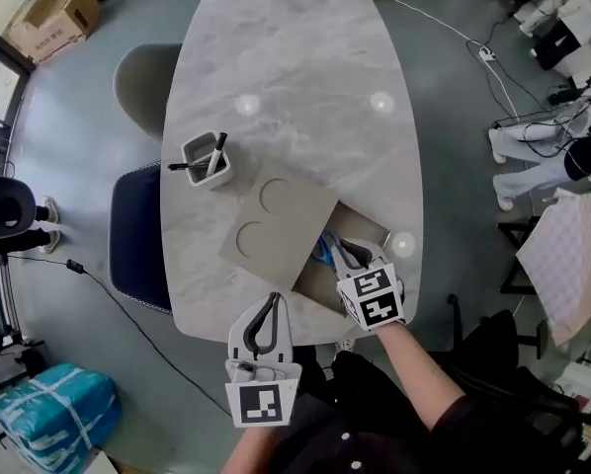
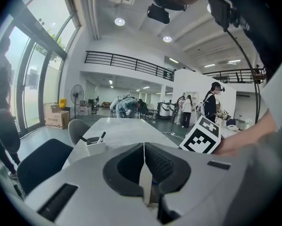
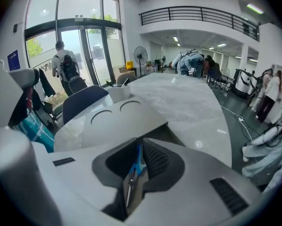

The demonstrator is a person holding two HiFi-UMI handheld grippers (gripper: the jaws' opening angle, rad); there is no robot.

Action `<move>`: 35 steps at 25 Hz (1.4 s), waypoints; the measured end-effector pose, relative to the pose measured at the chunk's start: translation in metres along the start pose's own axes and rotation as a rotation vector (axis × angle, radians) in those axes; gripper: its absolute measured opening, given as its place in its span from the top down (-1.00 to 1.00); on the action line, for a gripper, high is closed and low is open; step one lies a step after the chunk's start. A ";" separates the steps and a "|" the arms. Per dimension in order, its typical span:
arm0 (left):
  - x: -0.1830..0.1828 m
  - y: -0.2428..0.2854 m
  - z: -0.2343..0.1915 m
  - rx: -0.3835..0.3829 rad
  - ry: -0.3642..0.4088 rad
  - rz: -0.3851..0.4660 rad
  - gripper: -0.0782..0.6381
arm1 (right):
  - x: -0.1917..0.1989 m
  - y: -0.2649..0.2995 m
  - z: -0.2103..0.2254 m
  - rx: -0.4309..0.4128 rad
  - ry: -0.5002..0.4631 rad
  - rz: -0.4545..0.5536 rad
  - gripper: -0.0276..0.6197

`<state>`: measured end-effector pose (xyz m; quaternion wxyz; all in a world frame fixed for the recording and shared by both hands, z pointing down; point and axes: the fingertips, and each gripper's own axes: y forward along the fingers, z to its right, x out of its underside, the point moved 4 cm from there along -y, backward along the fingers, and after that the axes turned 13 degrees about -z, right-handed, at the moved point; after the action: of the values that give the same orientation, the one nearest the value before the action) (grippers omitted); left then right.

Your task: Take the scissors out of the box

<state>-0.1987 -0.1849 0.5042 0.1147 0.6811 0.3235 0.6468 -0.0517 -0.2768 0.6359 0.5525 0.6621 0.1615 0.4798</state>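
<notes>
Scissors (image 3: 138,160), blue-handled with steel blades, lie inside the open box (image 1: 368,227) on the bench (image 1: 295,87). They sit directly ahead of the right gripper (image 1: 349,253) and show in the slit between its jaws. In the right gripper view the blue handle is farther out along the gap and the blades are nearer the gripper's body. The right jaws are narrowly apart and tilted down into the box; it cannot be told whether the pads touch the scissors. The box's grey lid (image 1: 276,227), marked with two round recesses, lies askew over part of the box, just to the left of the right jaws. It hides that side of the interior. The left gripper (image 1: 274,302) is held at the bench's near edge, with its jaws closed together and nothing between them. The tips of these jaws point toward the lid, which lies just beyond them. A white pen holder (image 1: 207,159) carrying dark markers stands well beyond the left jaws, past the lid's far corner. A dark blue chair (image 1: 135,235) and a grey chair (image 1: 142,82) stand beside the bench, off to the left of both pairs of jaws. Each gripper carries its cube of square markers behind the jaws, on the side toward the person.
</notes>
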 end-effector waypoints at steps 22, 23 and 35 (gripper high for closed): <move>0.044 0.044 -0.035 0.024 -0.104 -0.134 0.73 | 0.015 0.082 -0.010 0.017 0.093 -0.238 0.59; 0.044 0.044 -0.034 0.029 -0.112 -0.133 0.73 | 0.015 0.082 -0.009 0.023 0.107 -0.231 0.62; 0.040 0.043 -0.029 0.024 -0.096 -0.109 0.73 | 0.014 0.069 0.012 0.046 0.230 -0.199 0.69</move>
<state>-0.2156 -0.2014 0.5652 0.1570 0.6941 0.3618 0.6023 -0.0569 -0.2971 0.7040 0.5597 0.5961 0.2995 0.4916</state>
